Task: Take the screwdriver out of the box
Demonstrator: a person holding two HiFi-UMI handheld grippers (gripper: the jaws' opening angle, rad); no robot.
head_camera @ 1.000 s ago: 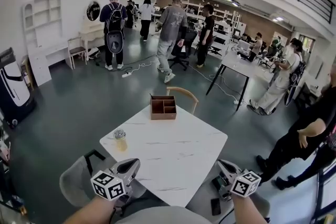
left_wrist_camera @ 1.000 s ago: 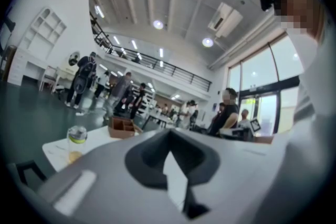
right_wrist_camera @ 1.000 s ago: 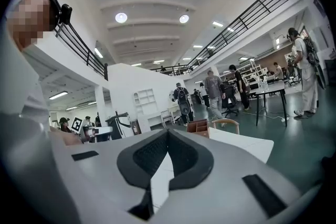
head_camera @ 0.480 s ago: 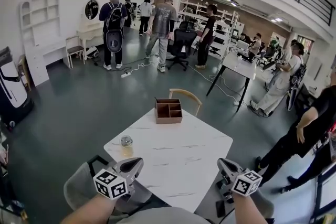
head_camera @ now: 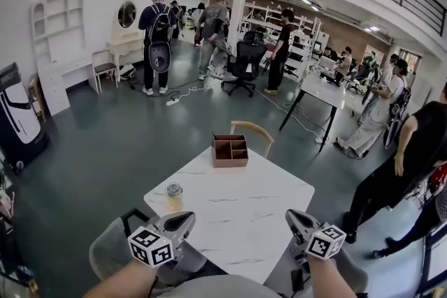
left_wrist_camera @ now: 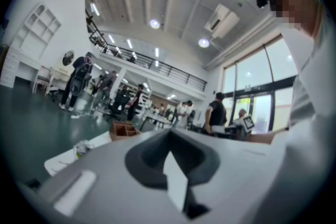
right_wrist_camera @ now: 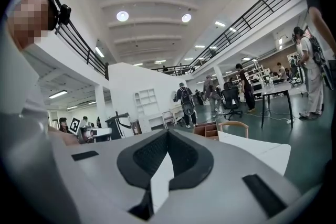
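A brown wooden box (head_camera: 230,150) with open compartments stands at the far end of the white marble table (head_camera: 244,213). No screwdriver shows in it from here. My left gripper (head_camera: 186,219) hovers at the table's near left edge, shut and empty. My right gripper (head_camera: 291,217) hovers at the near right edge, also shut and empty. Both point level toward the box, well short of it. In the left gripper view the box (left_wrist_camera: 124,129) sits far beyond the shut left gripper (left_wrist_camera: 169,131). In the right gripper view the box (right_wrist_camera: 206,130) lies ahead of the shut right gripper (right_wrist_camera: 168,132).
A small glass jar (head_camera: 174,194) stands on the table's left side. A wooden chair (head_camera: 253,130) sits behind the box and a grey chair (head_camera: 106,248) at the near left. A person in black (head_camera: 408,167) stands to the right; several people stand farther back.
My view has shifted closer to the table; the box and jar now sit slightly lower and to the right. Both grippers edged forward, still shut. People in the background walked.
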